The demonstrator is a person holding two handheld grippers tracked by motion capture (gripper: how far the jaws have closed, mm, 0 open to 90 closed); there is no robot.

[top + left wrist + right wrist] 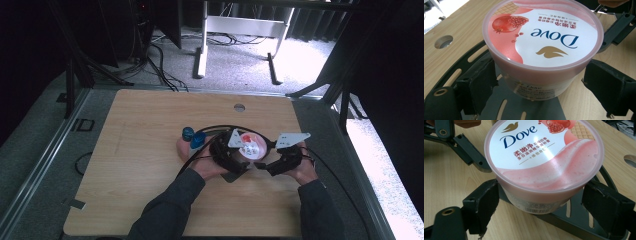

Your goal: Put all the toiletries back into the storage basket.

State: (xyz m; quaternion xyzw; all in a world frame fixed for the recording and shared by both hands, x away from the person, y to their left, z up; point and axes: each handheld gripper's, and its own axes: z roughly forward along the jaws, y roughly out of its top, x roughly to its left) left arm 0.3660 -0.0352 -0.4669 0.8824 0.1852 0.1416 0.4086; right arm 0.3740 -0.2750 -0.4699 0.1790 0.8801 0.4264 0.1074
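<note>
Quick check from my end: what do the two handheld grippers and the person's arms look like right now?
Both the left gripper and the right gripper are black, each topped by a pale grey three-cornered plate and trailing a thin black cable. Their jaws are blocky black pads on slotted black arms with brass-coloured rivets. The person wears dark grey long sleeves.

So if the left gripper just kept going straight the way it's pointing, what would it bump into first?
Probably the pink Dove tub. It stands right ahead between the open jaws of the left gripper, so the tub's side wall would likely come first, though the exact gap is hard to judge.
</note>
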